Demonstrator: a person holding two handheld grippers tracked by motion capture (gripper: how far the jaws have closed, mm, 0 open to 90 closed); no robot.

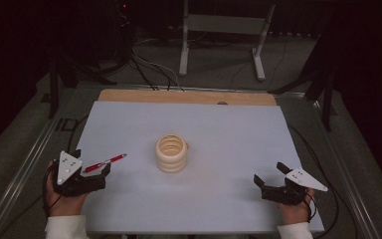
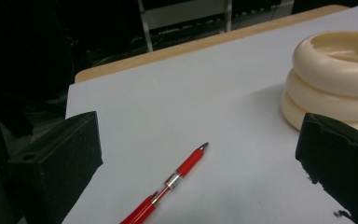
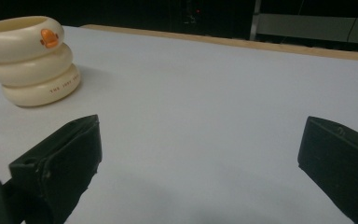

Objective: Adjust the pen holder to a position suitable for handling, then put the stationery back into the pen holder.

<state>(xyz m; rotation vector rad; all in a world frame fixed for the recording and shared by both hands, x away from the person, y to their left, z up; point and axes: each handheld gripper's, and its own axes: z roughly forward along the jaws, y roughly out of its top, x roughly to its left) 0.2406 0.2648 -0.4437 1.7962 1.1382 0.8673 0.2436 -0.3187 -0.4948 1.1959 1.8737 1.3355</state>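
A cream holder [image 1: 171, 153] made of three stacked rings stands upright mid-table, open at the top. A red pen [image 1: 105, 163] lies flat on the white sheet to its left, tip toward the holder. My left gripper [image 1: 90, 162] rests at the near left, open, its jaws on either side of the pen's rear end without touching it. In the left gripper view the pen [image 2: 172, 182] lies between my wide jaws of the left gripper [image 2: 199, 122], with the holder [image 2: 335, 79] at the right. My right gripper [image 1: 270, 173] sits near right, open and empty. In the right gripper view [image 3: 201, 125] the holder [image 3: 32, 60] shows an orange mark.
The white sheet [image 1: 229, 149] covers a wooden table whose bare strip [image 1: 189, 96] shows along the far edge. Beyond it stand a metal frame [image 1: 224, 30] and cables on the floor [image 1: 149, 69]. Dark stands flank the table.
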